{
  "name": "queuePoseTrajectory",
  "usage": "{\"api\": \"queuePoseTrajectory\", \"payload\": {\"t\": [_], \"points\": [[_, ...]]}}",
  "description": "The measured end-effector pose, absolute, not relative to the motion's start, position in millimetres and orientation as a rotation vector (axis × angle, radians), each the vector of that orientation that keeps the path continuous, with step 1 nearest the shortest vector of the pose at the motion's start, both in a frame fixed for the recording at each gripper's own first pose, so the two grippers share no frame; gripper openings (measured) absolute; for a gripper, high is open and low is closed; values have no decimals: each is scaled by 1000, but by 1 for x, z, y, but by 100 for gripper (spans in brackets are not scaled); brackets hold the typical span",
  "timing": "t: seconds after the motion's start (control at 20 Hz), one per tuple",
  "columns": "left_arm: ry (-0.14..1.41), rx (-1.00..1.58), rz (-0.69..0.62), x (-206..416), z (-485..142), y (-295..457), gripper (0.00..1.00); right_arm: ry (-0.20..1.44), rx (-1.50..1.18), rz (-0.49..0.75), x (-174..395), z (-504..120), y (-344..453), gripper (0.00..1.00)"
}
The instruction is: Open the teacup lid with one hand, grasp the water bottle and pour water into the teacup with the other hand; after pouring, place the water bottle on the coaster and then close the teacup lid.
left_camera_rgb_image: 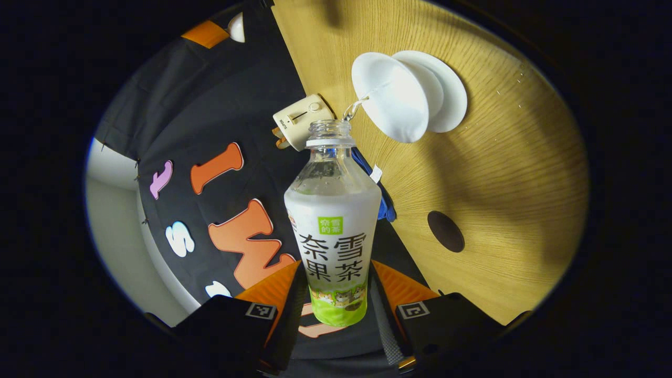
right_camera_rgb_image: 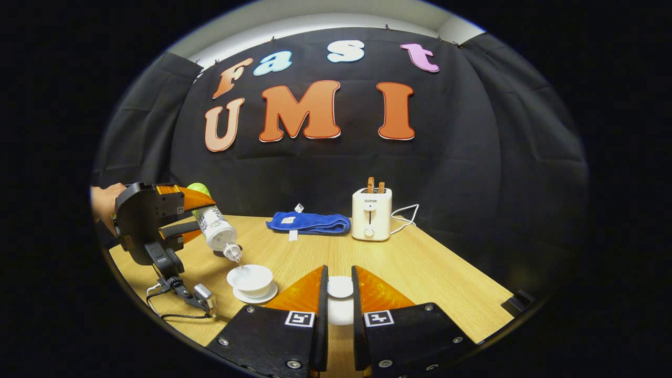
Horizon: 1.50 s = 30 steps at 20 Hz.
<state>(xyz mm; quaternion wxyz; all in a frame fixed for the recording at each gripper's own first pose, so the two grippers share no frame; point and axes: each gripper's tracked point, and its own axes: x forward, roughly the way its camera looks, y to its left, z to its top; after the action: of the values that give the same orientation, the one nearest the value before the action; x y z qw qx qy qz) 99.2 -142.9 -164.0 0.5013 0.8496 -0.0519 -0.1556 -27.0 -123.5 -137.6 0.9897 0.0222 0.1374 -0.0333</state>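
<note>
Above the teacup (right_camera_rgb_image: 252, 278), the left gripper (left_camera_rgb_image: 336, 294) holds the water bottle (left_camera_rgb_image: 333, 231) tipped mouth-down, both fingers pressed against the labelled lower body; this grip low on the body leaves the neck free and places the open mouth just over the rim, which suits a controlled pour. A thin stream of water (left_camera_rgb_image: 353, 108) runs from the mouth into the cup. The teacup stands on its saucer (right_camera_rgb_image: 255, 296) near the left edge of the wooden table (right_camera_rgb_image: 420, 262). The right gripper (right_camera_rgb_image: 338, 294) pinches the white teacup lid (right_camera_rgb_image: 339, 286) between its fingers and holds it to the side of the cup, presumably so the opening is unobstructed and the lid is ready for refitting. A dark round disc, probably the coaster (left_camera_rgb_image: 445, 231), lies on the table apart from the cup and is bare; the bottle is judged to go there once pouring ends. A toaster (right_camera_rgb_image: 371, 213) and a blue towel (right_camera_rgb_image: 310, 222) sit at the back of the table, clear of the work. The water level inside the cup cannot be made out in either view. The lid's underside is hidden by the right fingers, and the hand (right_camera_rgb_image: 105, 202) carrying the left gripper is cut off at the edge of the right gripper view.
</note>
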Motion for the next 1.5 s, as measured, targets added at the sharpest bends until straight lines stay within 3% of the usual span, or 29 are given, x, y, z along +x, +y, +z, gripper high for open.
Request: {"api": "queuePoseTrajectory", "payload": {"t": [0.85, 1.2, 1.5], "points": [[-214, 2151, -316, 110, -115, -146, 68, 268, 53, -58, -29, -134, -122, 20], [-211, 2144, -387, 102, -147, -160, 67, 272, 49, -40, -29, -133, -115, 20], [-28, 1867, -499, 97, -187, -149, 67, 269, 87, -32, -22, -131, -109, 20]]}}
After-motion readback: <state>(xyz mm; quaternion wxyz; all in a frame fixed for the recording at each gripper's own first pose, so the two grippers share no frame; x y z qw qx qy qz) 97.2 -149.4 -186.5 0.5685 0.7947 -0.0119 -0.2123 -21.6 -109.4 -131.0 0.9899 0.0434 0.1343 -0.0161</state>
